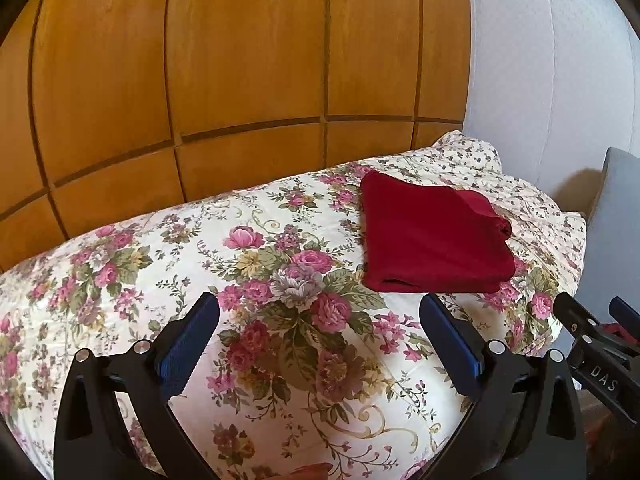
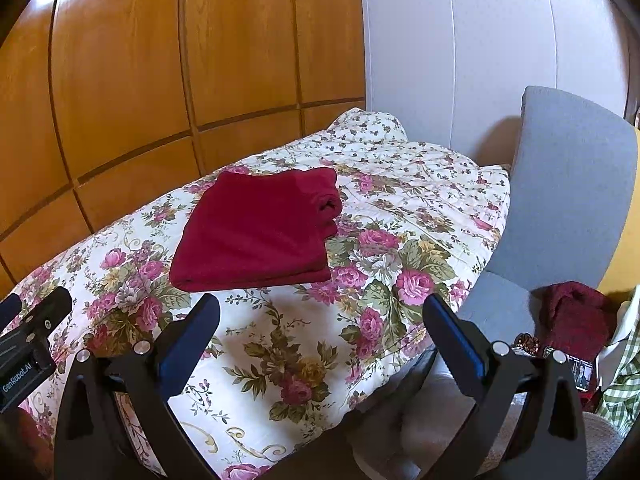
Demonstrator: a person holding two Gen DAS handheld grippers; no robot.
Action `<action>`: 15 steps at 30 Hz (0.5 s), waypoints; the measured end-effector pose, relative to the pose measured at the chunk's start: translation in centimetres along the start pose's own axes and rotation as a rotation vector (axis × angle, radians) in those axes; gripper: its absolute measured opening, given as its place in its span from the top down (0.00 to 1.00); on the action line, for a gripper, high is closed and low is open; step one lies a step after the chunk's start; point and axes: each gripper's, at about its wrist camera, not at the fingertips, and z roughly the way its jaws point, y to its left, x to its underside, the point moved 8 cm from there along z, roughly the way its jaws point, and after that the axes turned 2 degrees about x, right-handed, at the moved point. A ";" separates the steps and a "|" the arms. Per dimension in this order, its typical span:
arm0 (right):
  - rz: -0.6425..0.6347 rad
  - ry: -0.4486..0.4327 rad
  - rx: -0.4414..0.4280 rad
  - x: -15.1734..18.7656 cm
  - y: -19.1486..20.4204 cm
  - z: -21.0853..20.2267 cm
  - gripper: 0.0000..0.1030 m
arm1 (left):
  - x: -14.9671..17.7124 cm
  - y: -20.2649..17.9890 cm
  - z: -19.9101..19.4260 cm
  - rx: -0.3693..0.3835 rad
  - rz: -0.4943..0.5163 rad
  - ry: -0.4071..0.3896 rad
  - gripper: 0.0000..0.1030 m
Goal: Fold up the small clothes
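A dark red garment (image 1: 434, 236) lies folded into a flat rectangle on the floral bedspread (image 1: 256, 280); it also shows in the right wrist view (image 2: 260, 228). My left gripper (image 1: 320, 332) is open and empty, held above the bedspread just short of the garment's near edge. My right gripper (image 2: 322, 332) is open and empty, also short of the garment, over the bed's right side. The right gripper shows at the right edge of the left wrist view (image 1: 592, 328), and the left gripper at the left edge of the right wrist view (image 2: 32, 332).
A wooden panelled wardrobe (image 1: 200, 80) stands behind the bed. A grey chair (image 2: 560, 184) is at the right with a crumpled dark red cloth (image 2: 572, 320) and a green checked cloth (image 2: 624, 384) on it. A white wall (image 2: 460, 48) is behind.
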 end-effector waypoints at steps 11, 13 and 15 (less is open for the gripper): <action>0.003 0.007 0.000 0.1 0.2 0.0 0.02 | 0.0 -0.1 -0.1 -0.003 0.002 0.000 0.04; 0.004 0.006 0.001 0.1 0.2 0.0 0.02 | 0.0 -0.1 -0.1 -0.001 0.002 0.000 0.04; 0.004 0.006 -0.002 0.1 0.1 0.0 0.02 | 0.0 -0.1 -0.1 -0.003 0.005 0.001 0.04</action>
